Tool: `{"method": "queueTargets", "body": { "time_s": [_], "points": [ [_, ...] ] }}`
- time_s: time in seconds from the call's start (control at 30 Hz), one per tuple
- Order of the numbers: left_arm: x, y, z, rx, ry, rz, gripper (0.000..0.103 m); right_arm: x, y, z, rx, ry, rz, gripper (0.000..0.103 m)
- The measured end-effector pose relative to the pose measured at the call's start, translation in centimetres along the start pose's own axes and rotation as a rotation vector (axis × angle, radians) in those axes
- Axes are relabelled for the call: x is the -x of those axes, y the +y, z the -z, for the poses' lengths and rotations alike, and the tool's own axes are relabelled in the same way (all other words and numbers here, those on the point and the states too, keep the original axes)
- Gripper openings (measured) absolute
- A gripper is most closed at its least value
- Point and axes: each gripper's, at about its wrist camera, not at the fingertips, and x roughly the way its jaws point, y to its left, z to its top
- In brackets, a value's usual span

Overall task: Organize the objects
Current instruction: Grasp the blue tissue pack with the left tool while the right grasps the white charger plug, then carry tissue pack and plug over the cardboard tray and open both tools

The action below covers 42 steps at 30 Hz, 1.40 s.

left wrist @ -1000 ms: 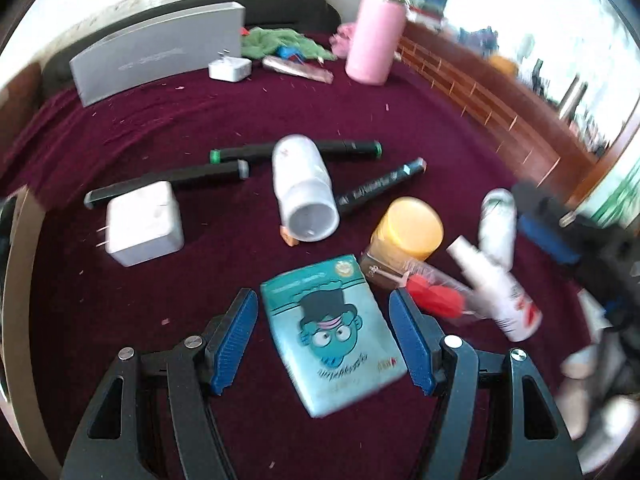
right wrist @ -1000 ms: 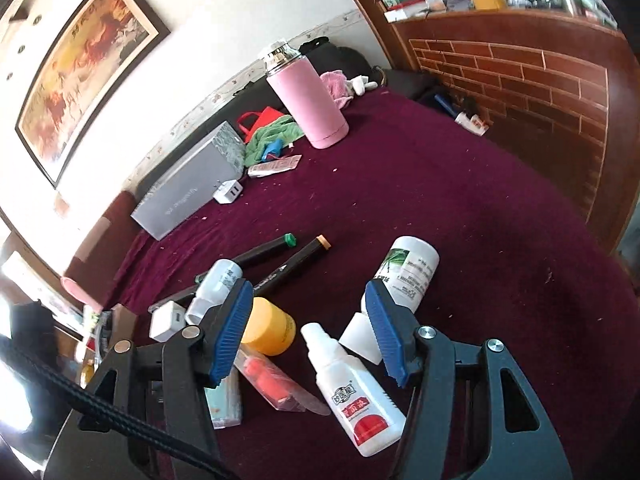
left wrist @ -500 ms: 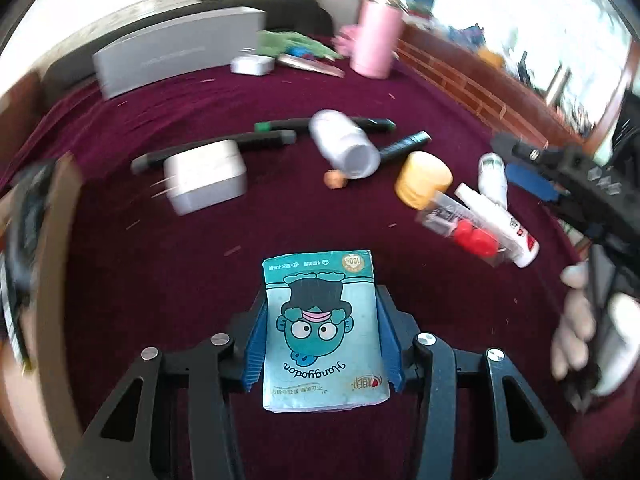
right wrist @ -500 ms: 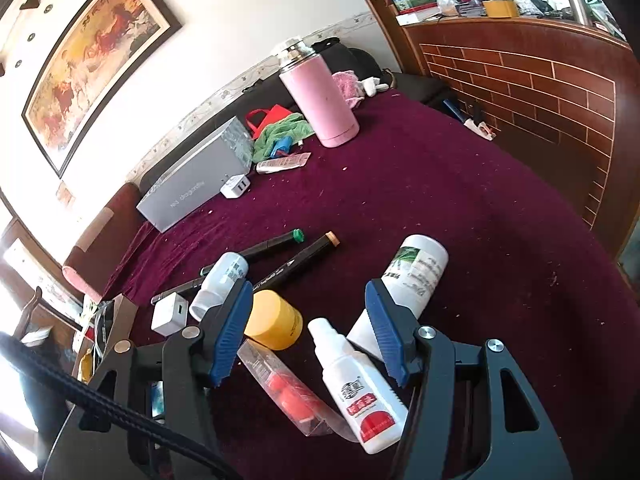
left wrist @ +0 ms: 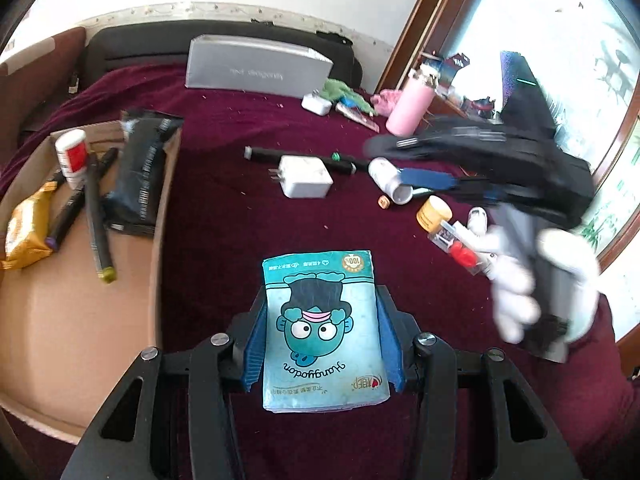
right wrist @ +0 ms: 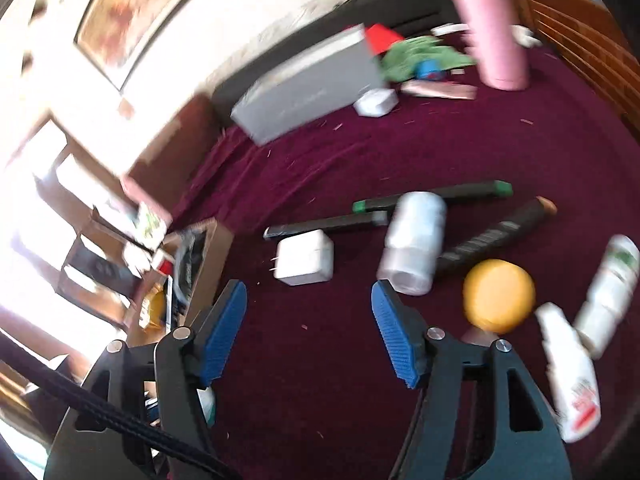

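The left gripper (left wrist: 322, 340) is clamped on the tissue pack (left wrist: 322, 332), blue pads pressing both long edges. The pack's long axis runs 6 to 12 o'clock along the fingers, its print upside down, held above the maroon cloth (left wrist: 224, 248). The right gripper (right wrist: 310, 332) is spread and empty; its jaws have just been opening, with nothing between them.

Only the left view shows the cardboard box (left wrist: 72, 320) plainly at 9 o'clock, plus a gloved hand (left wrist: 520, 288) at 3. Only the right view shows the framed picture (right wrist: 120, 12) at 11.

On the cloth there: one white charger (right wrist: 304, 258), one yellow cap (right wrist: 498, 294), three dark markers (right wrist: 432, 196), three white bottles (right wrist: 412, 240), one pink flask (right wrist: 492, 36).
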Motion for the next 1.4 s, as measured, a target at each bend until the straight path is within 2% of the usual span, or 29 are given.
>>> {"method": "queueTargets", "body": {
  "time_s": [0.1,0.2,0.43,0.53,0.73,0.93,1.13,1.4],
  "points": [
    [0.9,1.2,0.1,0.017,-0.017,0.002,0.043,-3.5,1.6,-1.1,0.026,0.048,0.095,0.065],
    [1.9,2.9,0.3,0.043,-0.035,0.003,0.043,-6.4,2.3,-1.8,0.026,0.093,0.151,0.065],
    [2.9,6.2,0.4,0.110,-0.059,0.009,0.043,-11.1,5.0,-2.0,0.169,0.150,0.351,0.065],
    [3.1,7.1,0.7,0.123,-0.064,0.002,0.043,-11.9,4.9,-1.7,0.175,0.163,0.374,0.066],
    [3.8,8.2,1.0,0.152,-0.078,-0.016,0.043,-10.3,4.1,-1.7,0.107,0.150,0.282,0.065],
    [5.7,9.4,1.2,0.174,-0.122,-0.055,0.043,-6.5,4.5,-0.9,0.061,0.123,0.136,0.065],
    [8.5,11.8,0.4,0.187,-0.167,-0.135,0.043,-3.4,8.2,-0.6,0.082,0.108,-0.010,0.066],
    [9.3,15.9,-3.0,0.137,-0.163,-0.308,0.043,-4.8,14.6,0.1,0.130,0.159,-0.157,0.066]
  ]
}}
